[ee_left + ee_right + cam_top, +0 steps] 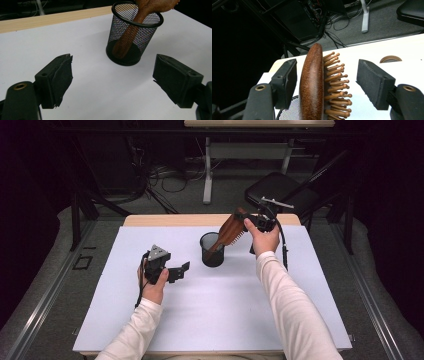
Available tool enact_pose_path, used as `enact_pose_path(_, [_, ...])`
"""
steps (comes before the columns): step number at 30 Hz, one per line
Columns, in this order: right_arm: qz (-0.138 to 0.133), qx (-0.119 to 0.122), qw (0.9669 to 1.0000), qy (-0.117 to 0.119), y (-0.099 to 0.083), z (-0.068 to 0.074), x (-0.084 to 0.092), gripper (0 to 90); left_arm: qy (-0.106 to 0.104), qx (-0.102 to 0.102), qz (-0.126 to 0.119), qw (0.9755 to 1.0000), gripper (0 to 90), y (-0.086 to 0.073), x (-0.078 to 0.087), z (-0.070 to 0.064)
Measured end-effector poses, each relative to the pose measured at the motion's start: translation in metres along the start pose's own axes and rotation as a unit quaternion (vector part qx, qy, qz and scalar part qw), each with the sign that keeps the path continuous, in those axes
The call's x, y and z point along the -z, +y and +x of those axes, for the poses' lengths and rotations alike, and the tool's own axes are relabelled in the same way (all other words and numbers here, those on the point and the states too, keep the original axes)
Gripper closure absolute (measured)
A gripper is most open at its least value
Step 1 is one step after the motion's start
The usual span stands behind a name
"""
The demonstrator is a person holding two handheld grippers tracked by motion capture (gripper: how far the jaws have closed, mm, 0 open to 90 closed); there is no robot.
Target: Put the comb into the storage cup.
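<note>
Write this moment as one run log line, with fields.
hairbrush: handle inside mesh cup | right gripper: open around brush head | left gripper: open, empty

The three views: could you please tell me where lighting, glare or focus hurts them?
High view: white table evenly lit, surroundings nearly black. Left gripper view: mesh cup sharp with colour moiré, near pads slightly soft. Right gripper view: hairbrush sharp, faint sheen, table beyond bright, left background dark.
</note>
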State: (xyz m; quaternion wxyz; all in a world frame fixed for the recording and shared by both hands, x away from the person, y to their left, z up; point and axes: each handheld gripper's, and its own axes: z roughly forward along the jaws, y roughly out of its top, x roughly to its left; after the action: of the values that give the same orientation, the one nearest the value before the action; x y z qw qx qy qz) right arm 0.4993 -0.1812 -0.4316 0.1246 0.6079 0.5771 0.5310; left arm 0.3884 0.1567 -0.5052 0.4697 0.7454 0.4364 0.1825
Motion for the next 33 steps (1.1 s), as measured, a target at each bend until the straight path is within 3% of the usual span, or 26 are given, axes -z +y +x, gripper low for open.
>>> enact_pose_path(18, [-0.026, 0.012, 0.9996, 0.000, 0.012, -0.004, 0.015, 32.3, 0.000, 0.000, 0.002, 1.0000, 15.8, 0.000, -0.001, -0.001])
enact_pose_path(33, [-0.034, 0.041, 0.9985, 0.009, 0.026, 0.002, 0.028, 30.5, 0.000, 0.000, 0.000, 1.0000, 15.8, 0.000, 0.000, 0.000])
